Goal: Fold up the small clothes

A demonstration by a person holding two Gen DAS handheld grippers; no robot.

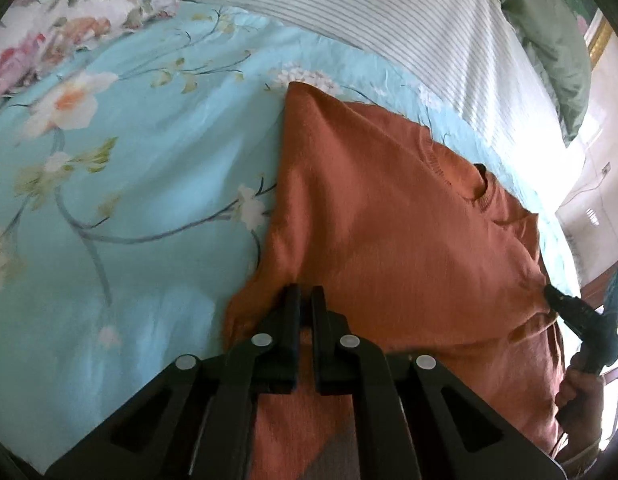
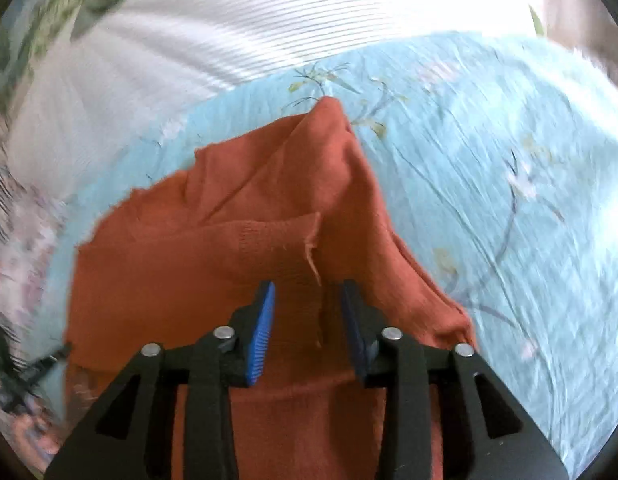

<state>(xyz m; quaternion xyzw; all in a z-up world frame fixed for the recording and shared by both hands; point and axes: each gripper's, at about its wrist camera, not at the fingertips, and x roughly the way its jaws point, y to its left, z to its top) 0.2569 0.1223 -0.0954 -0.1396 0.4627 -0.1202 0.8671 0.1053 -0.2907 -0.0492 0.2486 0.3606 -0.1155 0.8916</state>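
Tongs pinch sweater; right tongs apparently gape, view blurred.

No text, label, brand, number or sign can be read in either view.
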